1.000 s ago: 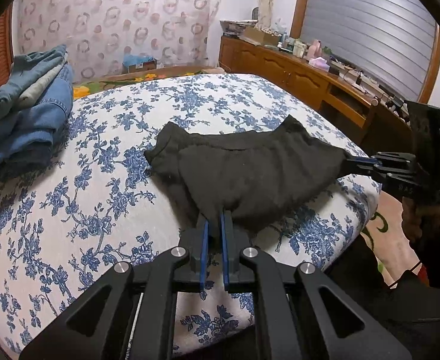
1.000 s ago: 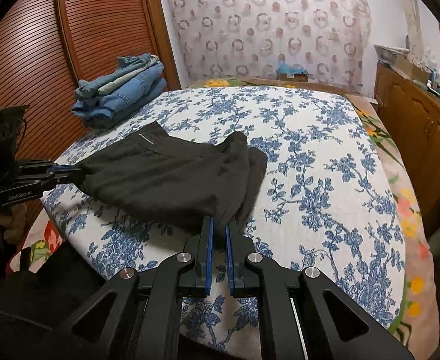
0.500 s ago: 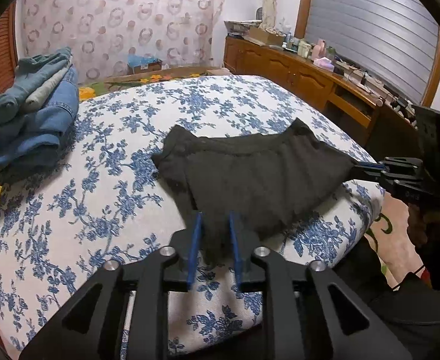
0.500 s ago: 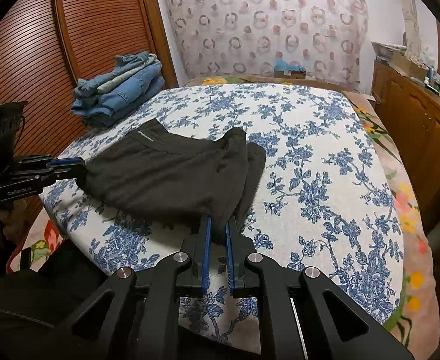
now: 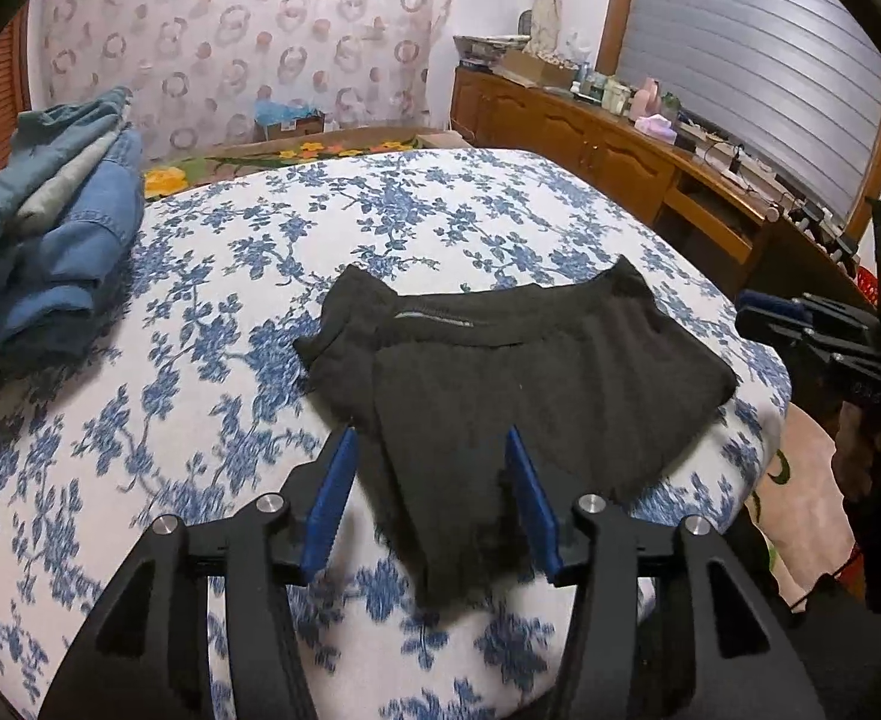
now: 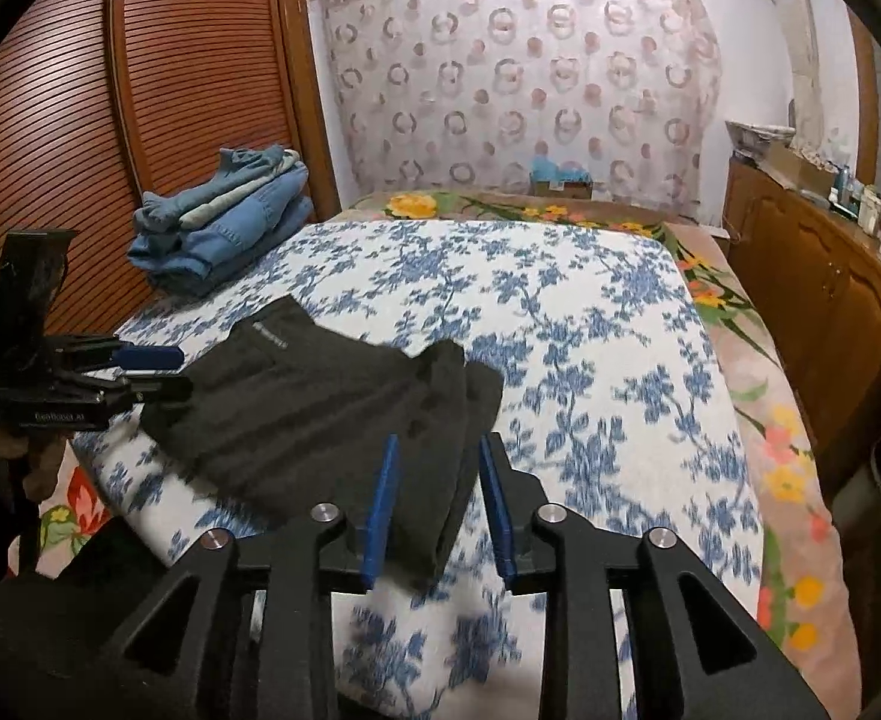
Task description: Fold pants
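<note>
Black folded pants (image 5: 530,372) lie flat on the blue-flowered bed sheet (image 5: 212,312), near its front edge. My left gripper (image 5: 429,438) has its jaws opening. A near corner of the pants lies between the blue pads (image 5: 332,498), which do not press on it. In the right wrist view the pants (image 6: 320,402) reach under my right gripper (image 6: 434,450). Its jaws are opening too, with the folded edge loose between them. Each gripper also shows in the other's view: the right gripper (image 5: 746,309) at the pants' far corner, the left gripper (image 6: 182,371) at the left.
A stack of folded blue jeans (image 6: 230,222) sits at the bed's far left corner, beside a slatted wooden wardrobe door (image 6: 80,120). A cluttered wooden sideboard (image 5: 620,150) runs along the right of the bed. A patterned curtain hangs behind.
Both grippers went from shut on the pants' corners to open and let the cloth go. The left gripper drew back a little. The pants now rest on the sheet.
</note>
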Demonstrator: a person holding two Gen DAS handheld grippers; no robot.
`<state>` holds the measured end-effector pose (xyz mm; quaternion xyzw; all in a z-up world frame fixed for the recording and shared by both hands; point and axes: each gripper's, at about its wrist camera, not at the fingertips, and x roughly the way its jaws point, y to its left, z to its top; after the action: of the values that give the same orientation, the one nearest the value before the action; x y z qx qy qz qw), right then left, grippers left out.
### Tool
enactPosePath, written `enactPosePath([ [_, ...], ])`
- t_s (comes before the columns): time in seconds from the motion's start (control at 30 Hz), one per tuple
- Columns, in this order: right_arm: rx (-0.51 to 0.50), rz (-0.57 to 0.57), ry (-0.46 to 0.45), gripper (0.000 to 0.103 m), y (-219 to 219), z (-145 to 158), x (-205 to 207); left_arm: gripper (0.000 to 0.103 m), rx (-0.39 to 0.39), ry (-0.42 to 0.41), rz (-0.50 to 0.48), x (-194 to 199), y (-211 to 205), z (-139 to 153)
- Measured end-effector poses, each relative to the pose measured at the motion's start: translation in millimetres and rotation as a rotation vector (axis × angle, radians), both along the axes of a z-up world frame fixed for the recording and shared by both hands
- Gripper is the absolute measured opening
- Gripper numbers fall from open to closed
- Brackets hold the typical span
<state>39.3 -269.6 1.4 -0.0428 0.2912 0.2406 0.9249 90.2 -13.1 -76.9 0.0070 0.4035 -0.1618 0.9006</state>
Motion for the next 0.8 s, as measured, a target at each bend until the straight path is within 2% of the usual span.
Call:
enactPosePath([
  [0.07,-0.006,0.004,-0.006,0.031,5,-1,7,0.06,0.005,0.005,-0.002,8,-2,-1],
  [0.13,-0.01,0.009,-0.006,0.031,10,-2,15,0.074,0.001,-0.004,-0.003,15,-3,-2],
  [0.37,-0.014,0.021,0.039,0.031,23,-9,50,0.075,-0.019,-0.017,0.049,35,5,-3],
  [0.4,-0.014,0.02,0.055,0.031,24,-11,56,0.074,-0.029,-0.023,0.052,37,7,-2],
  [0.47,-0.012,0.016,0.077,0.031,25,-14,65,0.065,-0.041,-0.032,0.059,40,10,-1],
  [0.63,-0.006,0.011,0.122,0.031,27,-19,82,0.038,-0.052,-0.022,0.036,45,8,-4],
  [0.7,-0.003,0.021,0.133,0.031,30,-21,85,0.034,-0.055,-0.013,0.019,46,6,-8],
  [0.8,-0.011,0.033,0.138,0.031,33,-23,87,0.033,-0.05,-0.006,0.007,47,2,-12],
])
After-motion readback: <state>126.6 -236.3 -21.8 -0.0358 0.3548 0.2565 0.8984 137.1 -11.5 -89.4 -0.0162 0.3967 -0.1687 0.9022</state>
